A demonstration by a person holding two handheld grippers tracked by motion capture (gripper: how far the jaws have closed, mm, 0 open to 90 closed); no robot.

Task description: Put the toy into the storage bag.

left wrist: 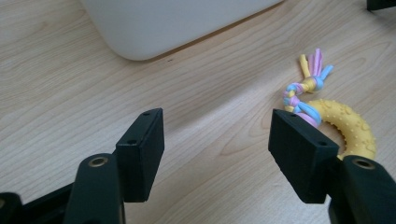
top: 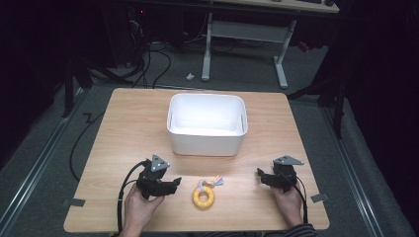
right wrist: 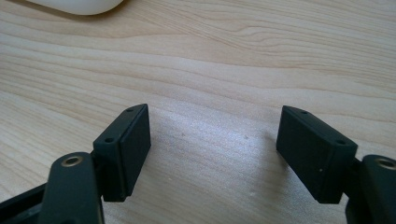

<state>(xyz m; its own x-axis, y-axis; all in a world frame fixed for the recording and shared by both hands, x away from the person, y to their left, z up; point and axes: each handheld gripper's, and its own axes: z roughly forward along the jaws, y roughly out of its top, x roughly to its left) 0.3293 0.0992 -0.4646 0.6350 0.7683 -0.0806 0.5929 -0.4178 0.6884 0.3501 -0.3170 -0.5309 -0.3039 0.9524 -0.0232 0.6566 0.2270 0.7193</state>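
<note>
A yellow knobbly ring toy (top: 203,197) with a pink, blue and yellow braided tassel (top: 211,182) lies on the wooden table near the front edge. In the left gripper view the ring (left wrist: 351,133) curves just beyond the right-hand jaw, outside the gap. My left gripper (top: 176,182) sits to the left of the toy, jaws apart over bare wood, open (left wrist: 217,140). My right gripper (top: 260,175) rests to the toy's right, also open over bare wood (right wrist: 212,140). A hand holds each gripper.
A white rectangular bin (top: 207,124) stands at the table's middle, behind the toy; its rounded corner (left wrist: 154,28) shows in the left gripper view. The table (top: 123,123) edges drop to a dark floor with cables and a desk frame (top: 281,64) beyond.
</note>
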